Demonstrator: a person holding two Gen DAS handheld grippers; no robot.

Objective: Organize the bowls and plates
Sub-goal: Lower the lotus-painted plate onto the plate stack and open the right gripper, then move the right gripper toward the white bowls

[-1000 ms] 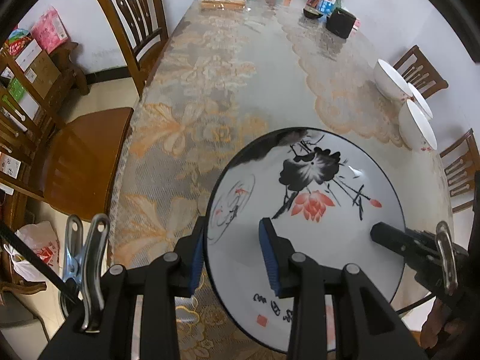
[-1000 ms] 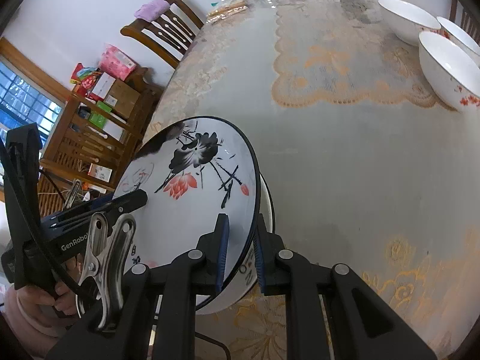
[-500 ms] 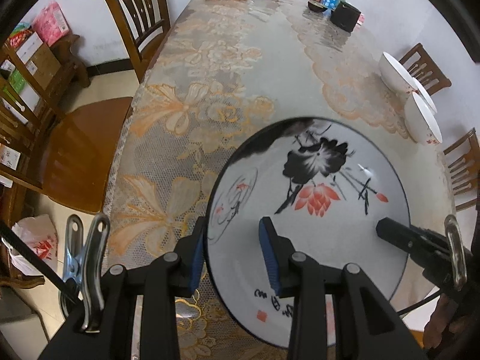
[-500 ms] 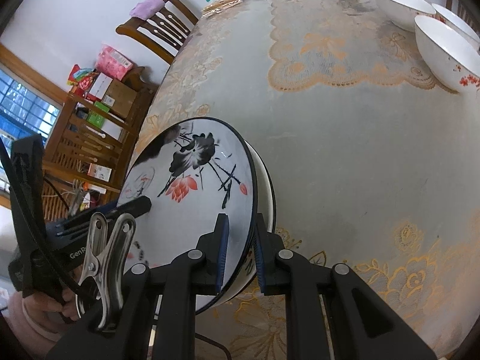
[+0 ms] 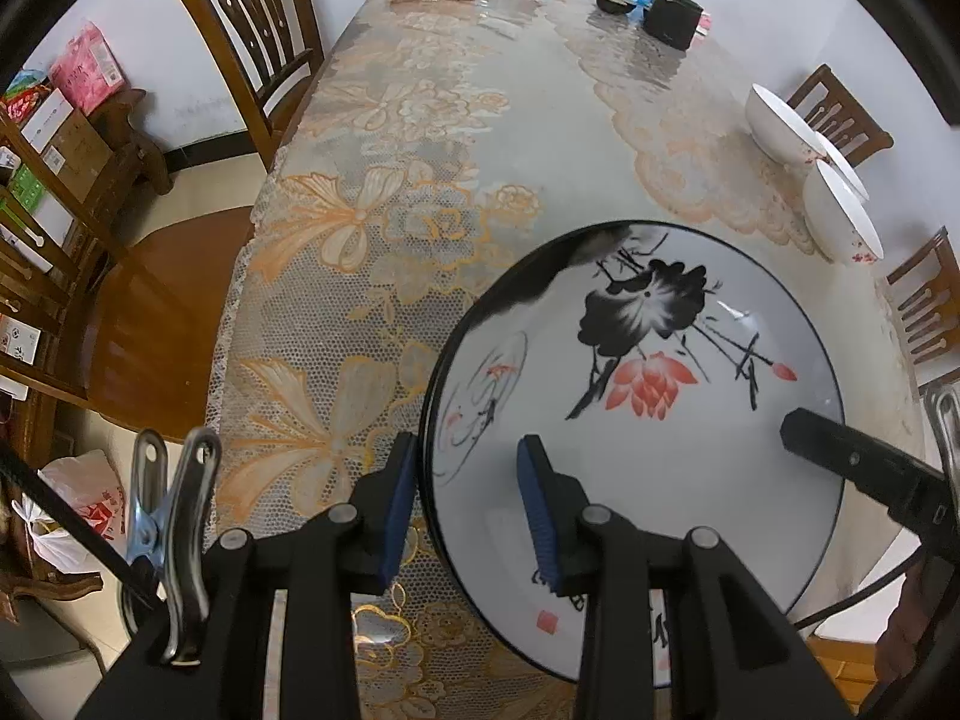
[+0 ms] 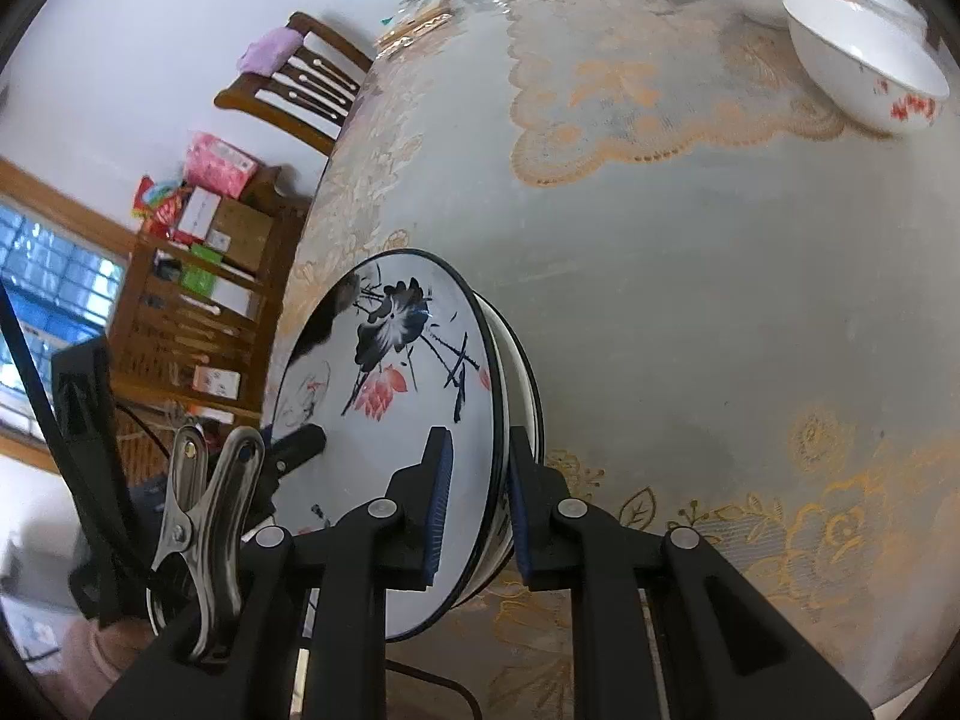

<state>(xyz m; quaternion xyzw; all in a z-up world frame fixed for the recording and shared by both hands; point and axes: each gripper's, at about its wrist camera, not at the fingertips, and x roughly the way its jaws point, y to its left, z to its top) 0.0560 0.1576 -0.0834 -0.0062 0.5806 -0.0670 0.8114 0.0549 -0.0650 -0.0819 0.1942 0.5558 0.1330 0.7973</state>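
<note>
Lying flat (lotus away), plate (image 5: 636,396), tools (image 5: 468,510) astride rim

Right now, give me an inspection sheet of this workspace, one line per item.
Surface: long table under a floral lace cloth.
Job's things: lotus-painted plate on top of a plate stack near the table edge; three white bowls close together farther along the table.
Clutter: black box, pen cup, small bottle, shiny metal dish and packaged snacks at the far end.
Grippers: left gripper straddles the plate's rim, gap visible at the inner pad; right gripper straddles the stacked rims, contact unclear.
Cables: black cable below the stack.
Surroundings: wooden chairs, shelf with boxes, window at the left of the right wrist view.
</note>
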